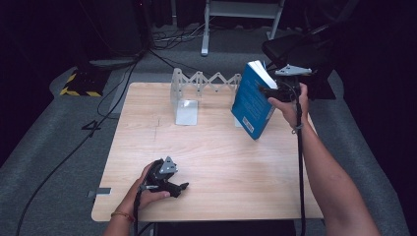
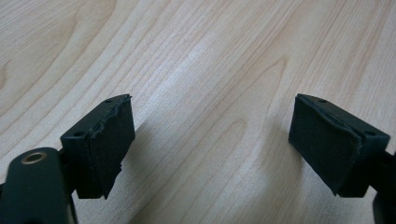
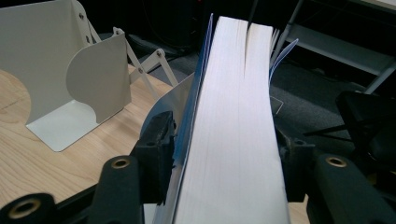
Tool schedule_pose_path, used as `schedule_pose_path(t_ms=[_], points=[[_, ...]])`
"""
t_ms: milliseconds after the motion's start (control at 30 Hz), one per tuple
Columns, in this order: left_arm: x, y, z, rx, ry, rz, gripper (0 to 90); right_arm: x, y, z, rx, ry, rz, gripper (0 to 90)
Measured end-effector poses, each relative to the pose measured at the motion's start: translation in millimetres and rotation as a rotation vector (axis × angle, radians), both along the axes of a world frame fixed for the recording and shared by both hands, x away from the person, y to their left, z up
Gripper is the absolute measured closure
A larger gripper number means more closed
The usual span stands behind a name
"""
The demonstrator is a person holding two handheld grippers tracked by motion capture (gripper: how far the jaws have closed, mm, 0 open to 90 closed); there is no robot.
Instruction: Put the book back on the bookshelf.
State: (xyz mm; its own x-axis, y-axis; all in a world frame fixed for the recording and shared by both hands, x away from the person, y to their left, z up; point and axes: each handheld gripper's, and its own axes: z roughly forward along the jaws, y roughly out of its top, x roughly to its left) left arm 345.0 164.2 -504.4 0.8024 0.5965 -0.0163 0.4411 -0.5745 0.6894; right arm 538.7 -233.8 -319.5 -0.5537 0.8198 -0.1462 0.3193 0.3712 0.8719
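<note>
Left gripper [image 1: 181, 187] rests at the table's [image 1: 221, 162] seven o'clock, jaws spread apart and empty; toward two o'clock, the right gripper [image 1: 268, 91] clamps a tilted blue book [image 1: 251, 103], apparently touching the white expanding bookend [image 1: 189, 93].

The blue book [image 1: 252, 101] stands tilted near the table's [image 1: 211, 162] far right, clamped by the right tongs [image 1: 265, 90]. Its white page block [image 3: 233, 135] faces those tongs. A white folding bookend rack [image 1: 196, 88] stands beside it.

Reading one mark only — dark "4" on grey floor [image 1: 91, 128] left of counter [image 1: 206, 162]. Print on blue book cover [image 1: 251, 105] too small for me.
</note>
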Motion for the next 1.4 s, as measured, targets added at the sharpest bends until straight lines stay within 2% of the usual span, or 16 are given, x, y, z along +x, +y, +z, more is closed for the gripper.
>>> schedule_pose_path(t_ms=[100,300,400,767,1000,1400], points=[[0.0,0.0,0.0,0.001,0.0,0.001,14.8,-1.6,-4.0,1.6,0.021,0.015,0.011,45.9],[0.0,0.0,0.0,0.0,0.0,0.0,14.8,-7.7,-9.1,3.1,0.002,0.037,0.031,42.7],[0.1,-0.2,0.1,0.002,-0.001,0.001,14.7,-11.4,-10.4,3.5,-0.023,0.045,0.04,41.4],[0.5,-0.5,0.0,0.001,-0.002,-0.001,14.7,-24.6,-22.4,4.9,-0.02,0.063,0.063,35.7],[0.5,-0.5,0.0,0.001,-0.002,-0.001,14.7,-32.7,-29.3,1.5,-0.049,0.078,0.078,33.8],[0.5,-0.5,0.0,0.001,-0.002,-0.001,14.7,-47.9,-42.0,-9.8,-0.058,0.089,0.113,32.5]])
